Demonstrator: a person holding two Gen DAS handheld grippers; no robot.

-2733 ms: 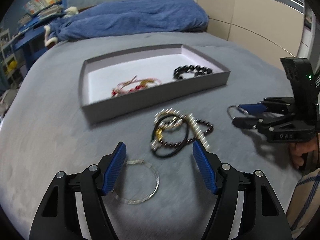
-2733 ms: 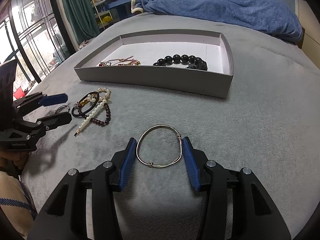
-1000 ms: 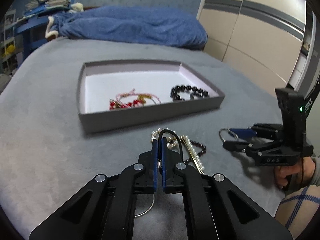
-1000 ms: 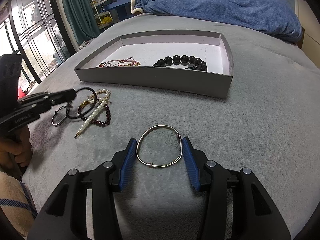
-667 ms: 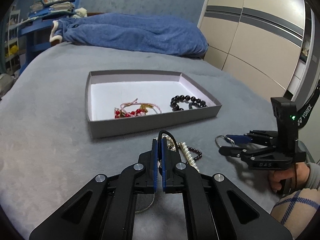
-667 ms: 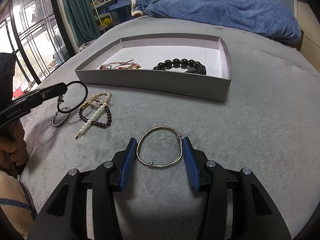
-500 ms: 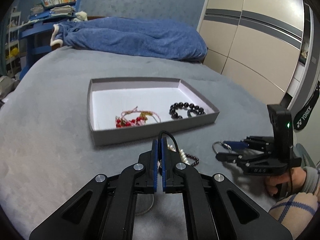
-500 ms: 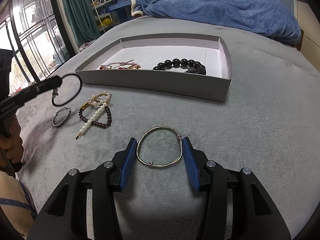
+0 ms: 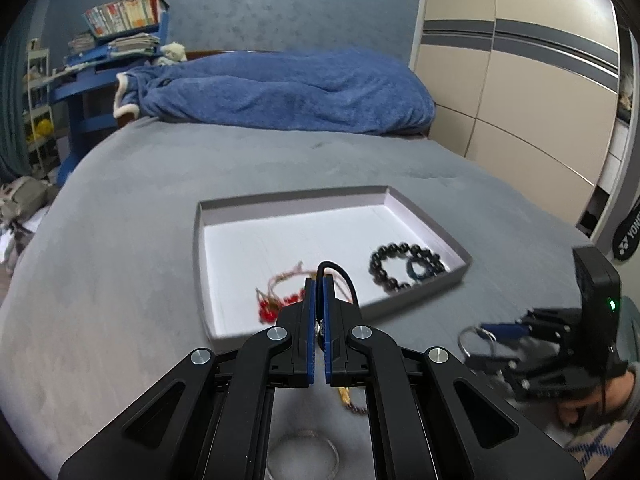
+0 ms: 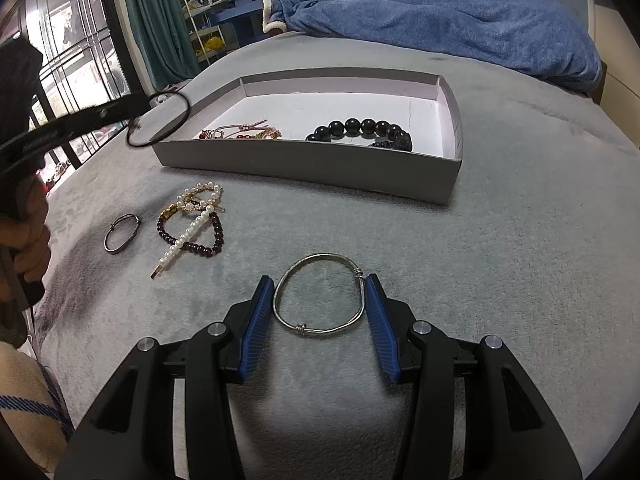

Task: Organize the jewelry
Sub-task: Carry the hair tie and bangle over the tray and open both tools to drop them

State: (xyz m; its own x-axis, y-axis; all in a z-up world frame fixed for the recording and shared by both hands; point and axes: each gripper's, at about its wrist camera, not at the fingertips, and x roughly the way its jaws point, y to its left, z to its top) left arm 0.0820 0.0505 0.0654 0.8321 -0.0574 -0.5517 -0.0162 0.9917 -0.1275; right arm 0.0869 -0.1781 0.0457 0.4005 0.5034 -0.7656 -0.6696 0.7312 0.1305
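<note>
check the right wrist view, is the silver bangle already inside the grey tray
No, the silver bangle lies on the grey bedspread between the right gripper fingers, well short of the grey tray.

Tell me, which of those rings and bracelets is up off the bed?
The thin black ring, pinched in the shut left gripper near the tray's corner. The silver bangle, dark small ring and beaded pieces all lie flat.

text: "YONEX", cut off at frame edge | on: black bag (image 9: 629, 236) | where: right, by wardrobe
</note>
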